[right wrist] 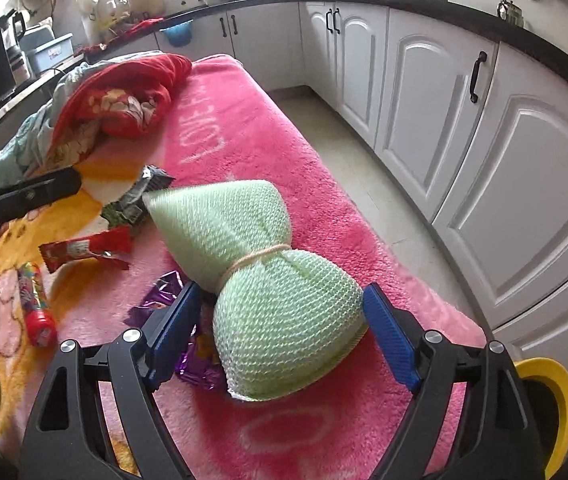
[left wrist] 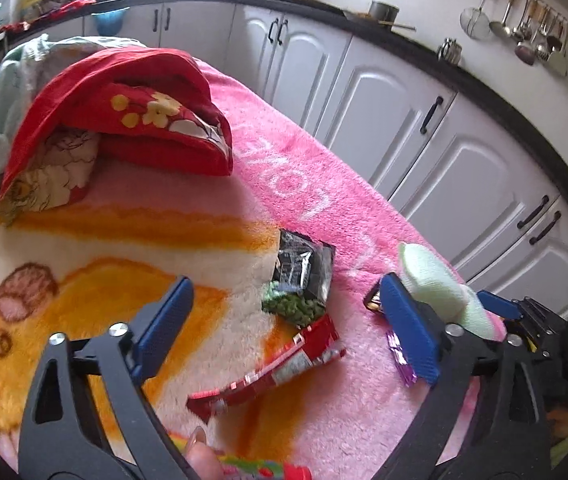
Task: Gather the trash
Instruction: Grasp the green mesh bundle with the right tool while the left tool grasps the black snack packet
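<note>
Pink blanket (right wrist: 284, 152) underneath, green mesh bundle (right wrist: 259, 264) between the wide right gripper (right wrist: 279, 320) (pads not visibly pressing); left gripper (left wrist: 288, 320) spread wide, empty, over the red wrapper (left wrist: 284, 368) and black packet (left wrist: 304, 272).

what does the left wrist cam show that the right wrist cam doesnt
Only the left wrist view shows the left gripper with its jaws open over the red wrapper, and the hanging utensils on the wall.

Only the right wrist view shows the string tied round the green mesh bundle, which sits between the right gripper's jaws, plus a yellow rim beside the blanket.

Both show the pink blanket, the red cloth, the black and green snack bag, the purple wrapper and the white cabinets.
</note>
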Demonstrator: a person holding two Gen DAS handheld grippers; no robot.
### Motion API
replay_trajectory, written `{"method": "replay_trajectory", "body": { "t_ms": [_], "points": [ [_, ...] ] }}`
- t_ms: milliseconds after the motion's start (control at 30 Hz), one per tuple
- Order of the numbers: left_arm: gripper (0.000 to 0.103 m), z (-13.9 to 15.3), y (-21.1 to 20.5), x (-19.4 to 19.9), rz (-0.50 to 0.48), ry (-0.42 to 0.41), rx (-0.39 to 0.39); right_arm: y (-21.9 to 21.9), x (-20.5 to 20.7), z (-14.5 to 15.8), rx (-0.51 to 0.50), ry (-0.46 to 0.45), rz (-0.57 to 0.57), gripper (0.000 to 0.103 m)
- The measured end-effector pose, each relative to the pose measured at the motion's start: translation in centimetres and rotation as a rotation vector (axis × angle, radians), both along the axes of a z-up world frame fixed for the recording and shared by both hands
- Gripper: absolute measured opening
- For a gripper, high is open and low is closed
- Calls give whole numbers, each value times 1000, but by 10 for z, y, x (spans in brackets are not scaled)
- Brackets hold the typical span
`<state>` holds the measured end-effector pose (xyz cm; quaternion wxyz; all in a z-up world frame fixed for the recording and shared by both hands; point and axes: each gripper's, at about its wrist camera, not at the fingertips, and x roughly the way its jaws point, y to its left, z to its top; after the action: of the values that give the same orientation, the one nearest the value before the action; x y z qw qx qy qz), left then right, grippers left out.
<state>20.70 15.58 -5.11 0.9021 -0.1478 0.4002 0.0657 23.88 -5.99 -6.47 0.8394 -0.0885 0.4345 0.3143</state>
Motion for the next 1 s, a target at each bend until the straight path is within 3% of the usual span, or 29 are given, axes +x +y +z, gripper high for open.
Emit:
{"method": "replay_trajectory", "body": {
  "t_ms": [433,500,533,733,867,1000],
  "points": [
    [58,-31,-10,41,-49,160,-29,-25,-9,-4,44,18,-12,57],
    [43,-33,-12,43,-52,171,-19,-31,-14,-3,71,19,-23,54],
    [41,-34,-12,43,-52,173,-15,-33,-16,-3,81,20,-27,54],
    [26,-33,-8,40,-59,168,-1,-50,-32,0,139,21,-60,52],
    [23,-28,-6,30,-51,137,-13,-62,-45,0,172,24,-87,52],
    [22,-12,-12,11,-46,55,-13,-73,-56,0,200,36,-110,52]
  ]
}}
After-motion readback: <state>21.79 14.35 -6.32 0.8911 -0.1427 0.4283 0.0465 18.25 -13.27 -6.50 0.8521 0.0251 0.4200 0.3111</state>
